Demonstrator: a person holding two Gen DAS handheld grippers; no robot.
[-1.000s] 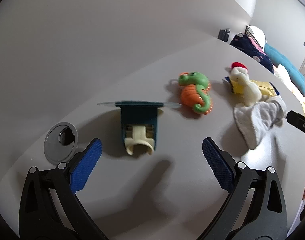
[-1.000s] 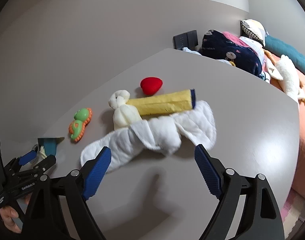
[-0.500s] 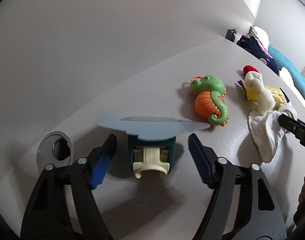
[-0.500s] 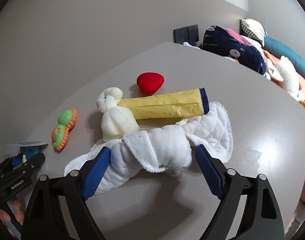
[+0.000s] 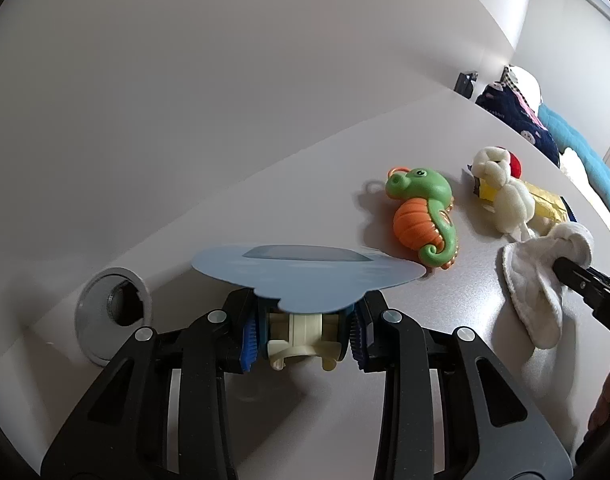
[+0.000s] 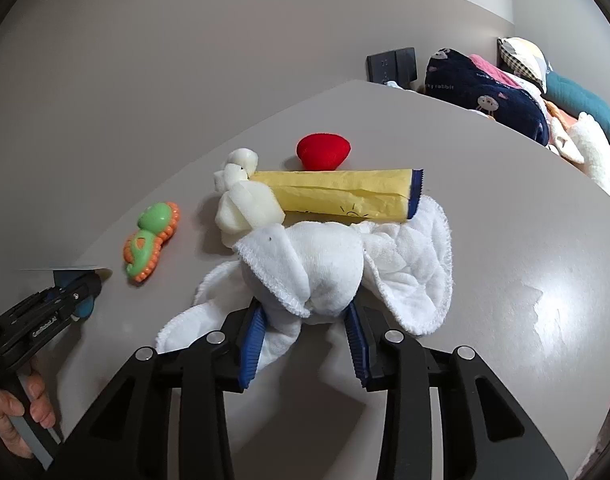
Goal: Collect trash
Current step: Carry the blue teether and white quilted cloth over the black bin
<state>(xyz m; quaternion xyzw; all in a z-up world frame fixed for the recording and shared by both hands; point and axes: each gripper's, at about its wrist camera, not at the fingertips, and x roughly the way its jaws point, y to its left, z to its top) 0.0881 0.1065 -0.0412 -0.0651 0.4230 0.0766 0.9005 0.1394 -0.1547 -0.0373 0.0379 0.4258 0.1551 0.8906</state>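
Left gripper (image 5: 304,336) closing on small teal holder (image 5: 301,330) w/ cream part inside, pads pressing both sides; pale blue card (image 5: 305,280) on top, flat, long axis along table's (image 6: 505,240) wall edge. Right gripper (image 6: 305,332) closing on bunched white cloth (image 6: 325,264), mid-table, stretched parallel to yellow packet (image 6: 345,196) just behind. Seahorse toy (image 5: 425,216) btw the two.

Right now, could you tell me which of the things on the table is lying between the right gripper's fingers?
The white cloth, bunched between the right gripper's closing jaws; the seahorse toy, yellow packet and red heart lie beyond them.
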